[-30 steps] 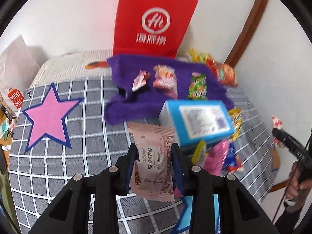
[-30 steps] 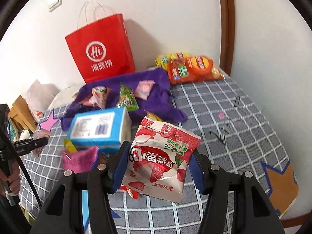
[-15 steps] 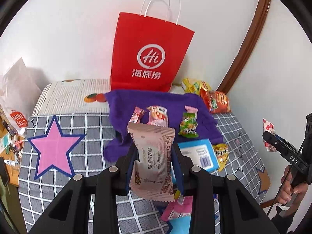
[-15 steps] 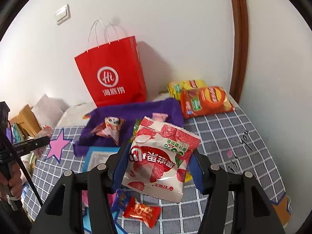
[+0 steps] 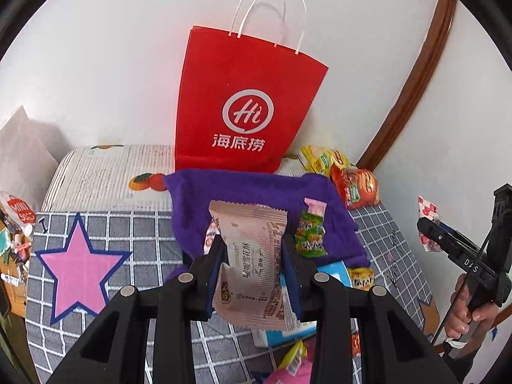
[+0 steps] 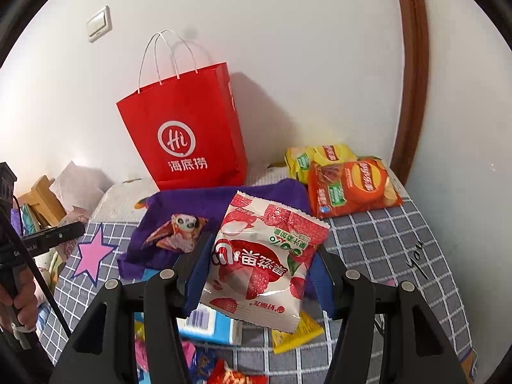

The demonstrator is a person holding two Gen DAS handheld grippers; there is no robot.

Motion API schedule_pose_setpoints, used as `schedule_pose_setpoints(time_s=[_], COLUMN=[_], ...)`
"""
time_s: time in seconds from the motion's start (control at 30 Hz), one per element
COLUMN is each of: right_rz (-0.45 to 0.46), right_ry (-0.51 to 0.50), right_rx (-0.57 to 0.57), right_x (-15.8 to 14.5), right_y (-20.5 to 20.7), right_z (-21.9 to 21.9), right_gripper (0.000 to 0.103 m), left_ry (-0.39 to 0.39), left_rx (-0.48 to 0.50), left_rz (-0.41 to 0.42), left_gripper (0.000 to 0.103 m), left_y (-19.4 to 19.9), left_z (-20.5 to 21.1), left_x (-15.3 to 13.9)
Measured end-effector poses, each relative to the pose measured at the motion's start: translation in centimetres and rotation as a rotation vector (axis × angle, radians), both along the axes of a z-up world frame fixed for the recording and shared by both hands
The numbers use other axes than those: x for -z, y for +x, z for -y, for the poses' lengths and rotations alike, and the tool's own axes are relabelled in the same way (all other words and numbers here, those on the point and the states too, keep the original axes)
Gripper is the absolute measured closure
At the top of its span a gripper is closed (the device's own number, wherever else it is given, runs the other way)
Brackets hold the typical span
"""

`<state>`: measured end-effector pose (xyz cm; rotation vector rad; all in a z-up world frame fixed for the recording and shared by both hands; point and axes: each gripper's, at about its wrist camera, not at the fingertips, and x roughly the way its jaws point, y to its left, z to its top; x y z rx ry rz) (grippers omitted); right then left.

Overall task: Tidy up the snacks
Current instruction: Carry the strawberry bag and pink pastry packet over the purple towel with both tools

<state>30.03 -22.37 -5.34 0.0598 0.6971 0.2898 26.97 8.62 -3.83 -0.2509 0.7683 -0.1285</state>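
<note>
The left tongs gripped a pale pink snack wrapper; the right tongs clamped a red-and-white strawberry snack packet. Both were held above the grey checked bed cover. Ahead lay a purple cloth bearing small sweets, behind it an upright red paper bag, beside it an orange crisp packet.

Left gripper: matte black angular linkage arms, four round silver pivot screws, blue pads on the inner finger faces. Right gripper: same build, black arms, four silver screws, blue pads. Seen from the side at the frame edge: black handle, white lettering, thin black cable alongside.
</note>
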Motion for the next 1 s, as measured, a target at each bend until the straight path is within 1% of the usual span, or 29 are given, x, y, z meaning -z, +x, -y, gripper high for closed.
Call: schedule_pose_setpoints(time_s=[0.2, 0.43, 0.5, 0.67, 0.8, 0.87, 0.93, 1.0], right_rz=[-0.005, -0.015, -0.014, -0.058, -0.074, -0.089, -0.111, -0.143], right_ry=[0.018, 0.027, 0.033, 0.044, 0.039, 0.041, 0.056, 0.044], right_rx=[-0.008, -0.037, -0.048, -0.038, -0.037, -0.038, -0.051, -0.051], right_x=[-0.2, 0.4, 0.9, 2.0, 3.0, 3.9, 4.7, 5.4], right_y=[3.2, 7.1, 8.1, 11.6, 12.9, 13.3, 14.0, 14.7], right_z=[-1.0, -2.4, -2.5, -2.6, -2.8, -2.6, -2.4, -2.2], right_gripper=[0.045, 0.045, 0.045, 0.045, 0.045, 0.045, 0.045, 0.045], left_ry=[-0.016, -0.033, -0.043, -0.040, -0.054, -0.052, -0.074, -0.081], left_rx=[-0.015, -0.024, -0.028, -0.047, -0.048, -0.046, -0.050, -0.053], left_rz=[0.005, -0.006, -0.009, -0.008, -0.011, -0.048, -0.062, -0.079], left_gripper=[0.070, 0.070, 0.070, 0.070, 0.070, 0.070, 0.070, 0.070], left_y=[2.4, 5.7, 6.7, 9.1, 10.1, 10.9, 11.3, 11.7], left_z=[-0.1, -0.2, -0.4, -0.7, -1.0, -1.2, -1.7, -2.0], left_x=[-0.2, 0.5, 0.7, 1.2, 2.4, 3.3, 4.0, 4.4])
